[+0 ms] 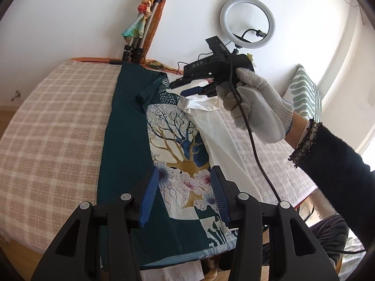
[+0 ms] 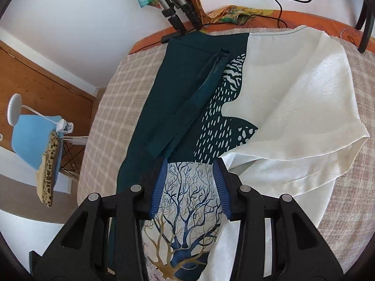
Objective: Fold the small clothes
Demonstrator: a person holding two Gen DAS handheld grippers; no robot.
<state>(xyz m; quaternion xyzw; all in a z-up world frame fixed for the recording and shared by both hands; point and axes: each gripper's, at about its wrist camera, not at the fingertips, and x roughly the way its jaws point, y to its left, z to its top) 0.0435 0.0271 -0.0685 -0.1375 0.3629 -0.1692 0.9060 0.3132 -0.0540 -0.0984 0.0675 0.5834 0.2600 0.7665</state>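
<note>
Below both parted, empty claws, left (image 1: 185, 194) and right (image 2: 191, 188), the printed shirt (image 2: 211, 121) is spread on the checked cover (image 2: 107, 107), where its folded-over white sleeve (image 2: 302, 126) could be dragged loose by a careless regrasp.

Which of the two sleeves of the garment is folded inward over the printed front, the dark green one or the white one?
The dark green sleeve: it lies diagonally across the garment. The white sleeve spreads outward over the checked cloth.
</note>
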